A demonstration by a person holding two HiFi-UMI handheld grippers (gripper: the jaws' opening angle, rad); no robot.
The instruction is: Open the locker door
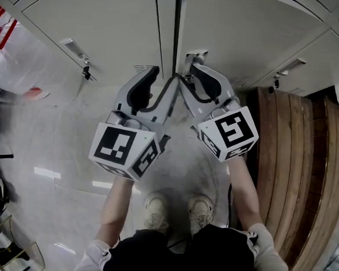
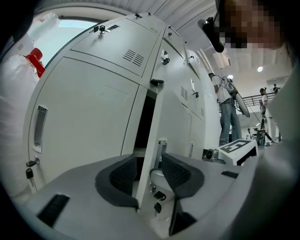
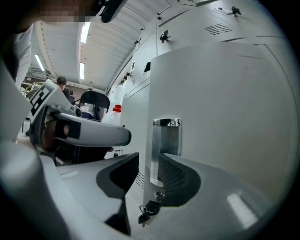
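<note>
The locker door (image 3: 225,103) is cracked ajar, not yet swung wide, its edge straddled by released fingers of left gripper (image 2: 149,161) and right gripper (image 3: 149,159).

The locker door (image 3: 225,103) stood ajar, with only a narrow dark gap (image 2: 144,122) behind its edge. A wooden bench (image 1: 283,150) crowded the right side and a plastic bag (image 1: 16,60) the left — bare floor (image 1: 60,142) lay between.

the locker door (image 3: 225,93) is smooth painted metal, a bit matt. its handle (image 3: 166,138) is shiny bare metal. the bench (image 1: 288,168) is brown wood. the floor (image 1: 54,148) is glossy.
</note>
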